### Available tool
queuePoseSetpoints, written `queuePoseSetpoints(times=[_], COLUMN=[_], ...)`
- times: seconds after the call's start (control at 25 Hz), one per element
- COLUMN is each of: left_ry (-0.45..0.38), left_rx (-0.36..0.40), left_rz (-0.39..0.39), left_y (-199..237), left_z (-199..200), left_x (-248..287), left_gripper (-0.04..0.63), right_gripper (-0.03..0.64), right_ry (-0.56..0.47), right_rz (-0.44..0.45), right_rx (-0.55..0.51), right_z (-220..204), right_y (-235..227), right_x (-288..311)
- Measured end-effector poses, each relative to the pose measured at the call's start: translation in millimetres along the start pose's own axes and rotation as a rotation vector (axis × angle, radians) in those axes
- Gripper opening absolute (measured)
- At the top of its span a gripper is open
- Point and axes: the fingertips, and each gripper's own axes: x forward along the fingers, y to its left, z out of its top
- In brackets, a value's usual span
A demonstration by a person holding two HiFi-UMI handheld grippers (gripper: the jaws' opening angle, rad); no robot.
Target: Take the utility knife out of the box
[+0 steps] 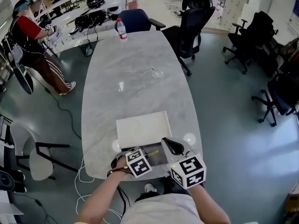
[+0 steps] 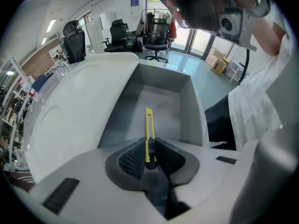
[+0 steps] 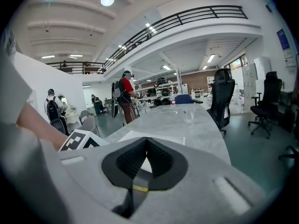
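The yellow utility knife lies lengthwise in the grey box, whose white lid is folded open to the left. My left gripper points steeply down into the box, and its ribbed pads are shut on the knife's near, dark end. In the head view the box sits at the table's near edge with the lid behind it, and the left gripper is over the knife. My right gripper hovers just right of the box, shut with nothing in it.
The long marble table carries a water bottle at its far end and a clear glass mid-table. Office chairs ring the far and right sides. A person stands far left.
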Motion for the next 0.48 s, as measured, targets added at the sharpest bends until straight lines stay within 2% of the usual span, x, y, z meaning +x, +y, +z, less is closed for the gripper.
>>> queuePoseSetpoints(times=[0.48], left_ry=[-0.086], left_rx=[0.026], left_rz=[0.073], left_y=[1], left_z=[17], left_x=[-19], left_gripper=[0.061], right_gripper=[0.005], right_ry=[-0.012], right_rz=[-0.018], right_rx=[0.007], right_z=[-1], right_y=[1], right_x=[-8])
